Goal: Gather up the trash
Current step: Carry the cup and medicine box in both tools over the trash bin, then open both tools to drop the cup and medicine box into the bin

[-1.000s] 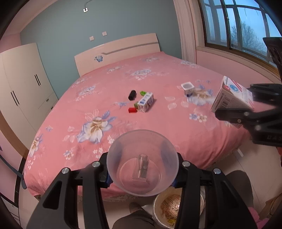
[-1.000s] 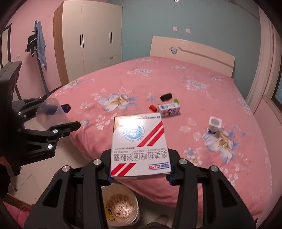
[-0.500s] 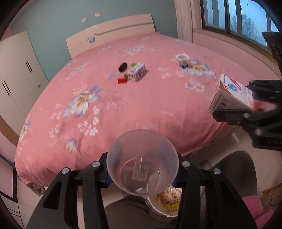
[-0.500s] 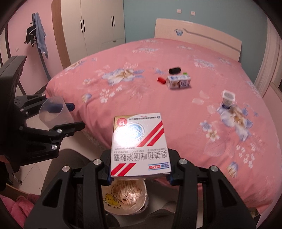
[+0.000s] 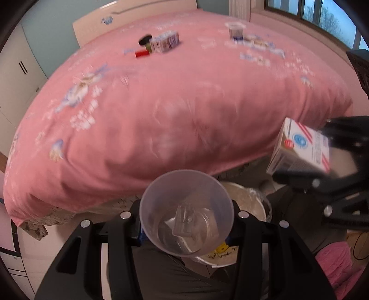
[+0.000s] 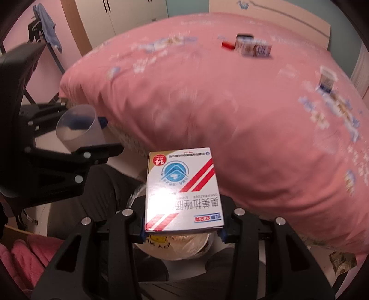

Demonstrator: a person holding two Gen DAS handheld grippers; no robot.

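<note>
My left gripper (image 5: 186,221) is shut on a clear plastic cup (image 5: 186,200), held above a bag-lined trash bin (image 5: 251,203) on the floor. The cup also shows in the right wrist view (image 6: 78,127). My right gripper (image 6: 182,228) is shut on a white medicine box with red stripes (image 6: 182,191), also above the bin (image 6: 175,249). The box shows at the right of the left wrist view (image 5: 299,150). On the pink bed lie a small carton (image 5: 165,42), a red piece (image 5: 141,53), a black object (image 5: 144,39) and a yogurt cup (image 5: 235,31).
The pink floral bed (image 5: 161,103) fills the view ahead, its front edge overhanging near the bin. A person's dark-trousered legs (image 5: 175,277) are beside the bin. White wardrobes (image 6: 120,16) stand at the left, a window (image 5: 322,13) at the right.
Both grippers have dropped and tilted downward toward the floor, still holding the cup and the box. The bin is now nearer and the bed top has moved up in view.
</note>
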